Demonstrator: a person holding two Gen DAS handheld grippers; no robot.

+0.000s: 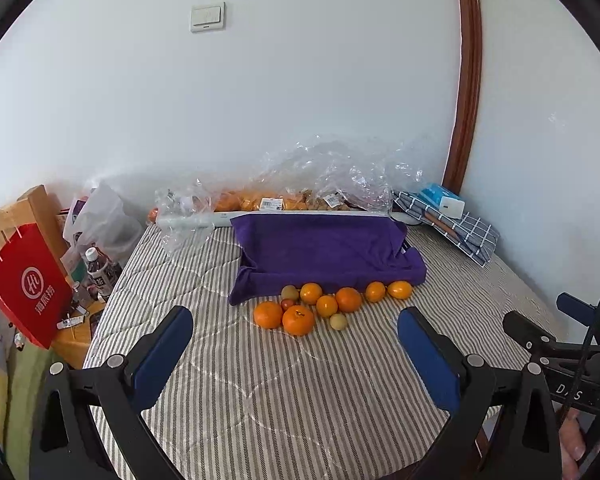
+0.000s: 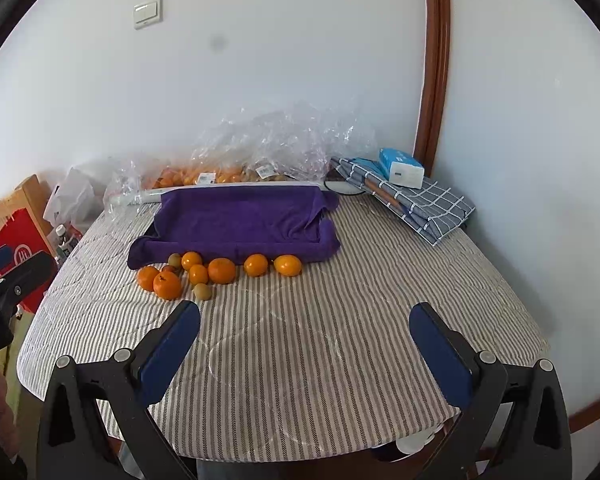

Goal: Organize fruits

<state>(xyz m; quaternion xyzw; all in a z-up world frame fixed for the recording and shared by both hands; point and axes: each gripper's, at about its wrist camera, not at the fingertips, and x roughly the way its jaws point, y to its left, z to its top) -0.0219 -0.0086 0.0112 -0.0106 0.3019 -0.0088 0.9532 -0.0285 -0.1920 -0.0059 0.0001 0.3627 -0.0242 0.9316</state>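
Note:
Several oranges and a few small greenish-brown fruits lie in a loose group on the striped tablecloth, just in front of a tray lined with a purple towel. The tray holds no fruit. My left gripper is open and empty, held back above the near part of the table, short of the fruit. My right gripper is open and empty, to the right of the fruit group. The right gripper's body shows at the right edge of the left wrist view.
Clear plastic bags of more fruit sit against the wall behind the tray. A folded checked cloth with a tissue box lies back right. A red paper bag, bottles and a wooden chair stand off the table's left edge.

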